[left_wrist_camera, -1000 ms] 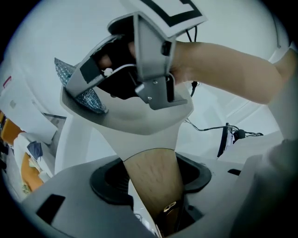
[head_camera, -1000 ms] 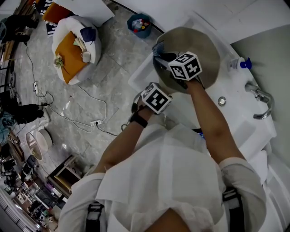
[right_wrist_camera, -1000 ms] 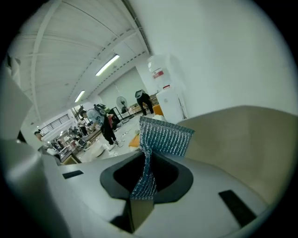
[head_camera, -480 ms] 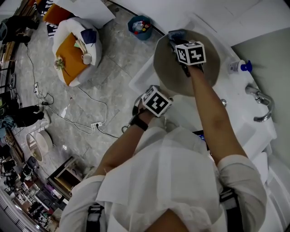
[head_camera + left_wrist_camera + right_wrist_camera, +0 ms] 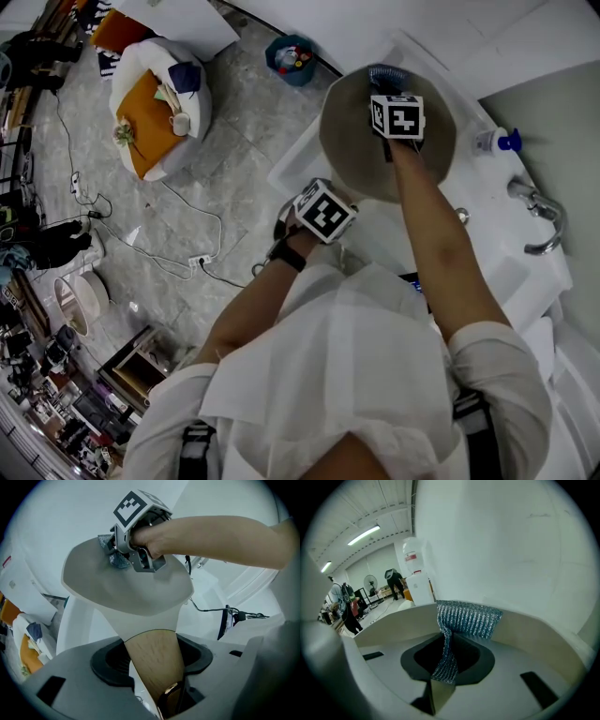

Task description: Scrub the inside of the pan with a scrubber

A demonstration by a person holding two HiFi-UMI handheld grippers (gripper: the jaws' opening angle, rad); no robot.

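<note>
Scrubber (image 5: 466, 618), pinched in right gripper (image 5: 445, 667) fingers, had swept across pan (image 5: 352, 141) to the rim ahead of them; left gripper (image 5: 152, 677) fingers clamped handle (image 5: 150, 648); scrubbing underway.

Matt, smooth beige pan (image 5: 343, 141); handle (image 5: 154, 663) of light, fine-grained wood; scrubber (image 5: 468, 618) of glittering knitted metallic mesh.

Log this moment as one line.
left gripper: shut on pan handle | right gripper: shut on scrubber | scrubber: at far rim of pan
</note>
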